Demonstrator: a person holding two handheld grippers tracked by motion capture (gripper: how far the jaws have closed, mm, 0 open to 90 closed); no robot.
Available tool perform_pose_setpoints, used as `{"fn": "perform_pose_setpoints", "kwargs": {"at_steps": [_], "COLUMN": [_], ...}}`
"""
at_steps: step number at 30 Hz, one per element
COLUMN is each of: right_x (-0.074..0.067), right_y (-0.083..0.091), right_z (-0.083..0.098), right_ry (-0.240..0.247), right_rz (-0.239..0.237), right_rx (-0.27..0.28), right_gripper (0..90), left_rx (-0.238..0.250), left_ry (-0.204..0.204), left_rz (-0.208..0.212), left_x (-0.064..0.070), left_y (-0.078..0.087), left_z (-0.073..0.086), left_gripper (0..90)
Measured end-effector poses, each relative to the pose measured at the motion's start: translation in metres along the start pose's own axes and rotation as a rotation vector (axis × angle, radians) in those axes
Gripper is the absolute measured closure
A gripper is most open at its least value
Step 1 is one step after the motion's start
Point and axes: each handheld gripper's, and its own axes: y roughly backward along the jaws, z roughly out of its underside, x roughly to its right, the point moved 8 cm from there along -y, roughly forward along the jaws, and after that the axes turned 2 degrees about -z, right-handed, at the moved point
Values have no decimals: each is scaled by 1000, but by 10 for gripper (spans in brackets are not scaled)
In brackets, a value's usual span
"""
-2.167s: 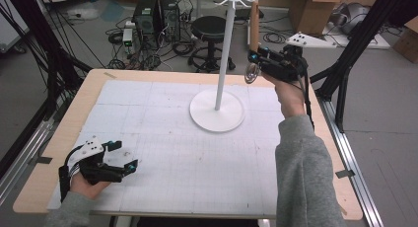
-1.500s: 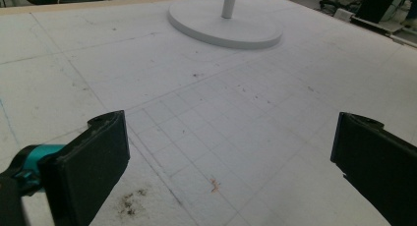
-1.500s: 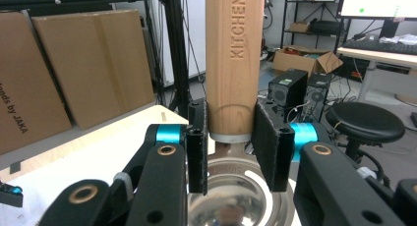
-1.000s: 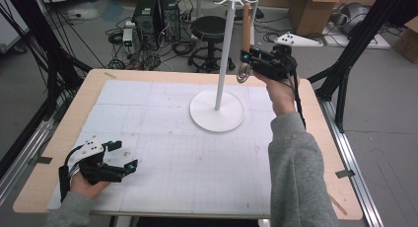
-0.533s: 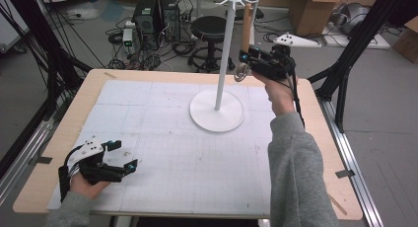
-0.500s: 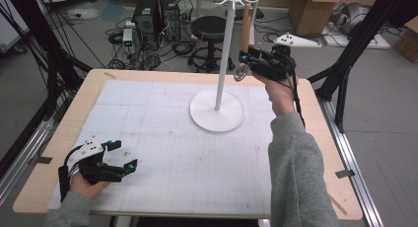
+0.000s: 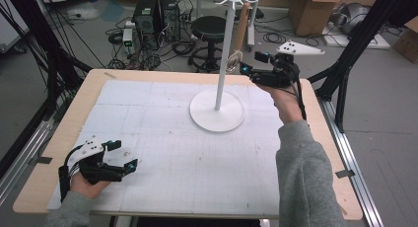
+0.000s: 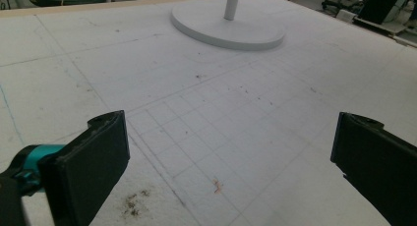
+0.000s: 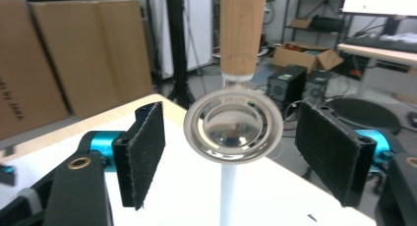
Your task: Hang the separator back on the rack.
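Note:
A utensil with a wooden handle (image 7: 240, 24) and a round metal head (image 7: 234, 64) hangs from the top of a white stand (image 7: 223, 64) at the back of the table. My right gripper (image 7: 245, 69) is level with the head. In the right gripper view the metal head (image 9: 232, 125) hangs between the pads (image 9: 145, 152) with a gap on each side; the jaws have just been opening and the right gripper (image 9: 231, 152) is open. My left gripper (image 7: 124, 155) rests open on the mat at the front left. Nothing lies between the left gripper's (image 8: 231, 167) pads.
The stand's round base (image 7: 217, 111) sits on the white gridded mat (image 7: 162, 138), also ahead in the left gripper view as the base (image 8: 228, 32). Beyond the table's far edge stand a stool (image 7: 209, 27), computer cases and cardboard boxes. Black frame posts (image 7: 345, 74) flank the right side.
The right gripper carried the utensil left to the stand, then its jaws parted from the metal head, which now hangs free. The left gripper has not moved.

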Motion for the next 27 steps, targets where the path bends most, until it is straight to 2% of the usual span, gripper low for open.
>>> {"fn": "perform_pose_setpoints", "kwargs": {"at_steps": [2, 6, 13, 19, 27], "right_x": [-2, -8, -17, -22, -27], "right_y": [1, 5, 10, 14, 21], "right_z": [6, 17, 33, 48, 68], "right_ry": [-17, -24, -26, -2, 25], "right_rz": [-22, -54, -119, -138, -133], "right_rx": [-16, -8, -8, -28, -49], "right_gripper": [207, 154, 139, 128, 125], "left_rx": [3, 10, 24, 34, 38], "left_ry": [4, 6, 18, 26, 25], "left_rz": [1, -5, -11, -15, -25], "left_x": [-1, -2, -4, -5, -7], "left_y": [0, 1, 1, 1, 0], "left_z": [-1, -2, -3, -5, -5], "left_gripper": [17, 18, 17, 18, 17]}}
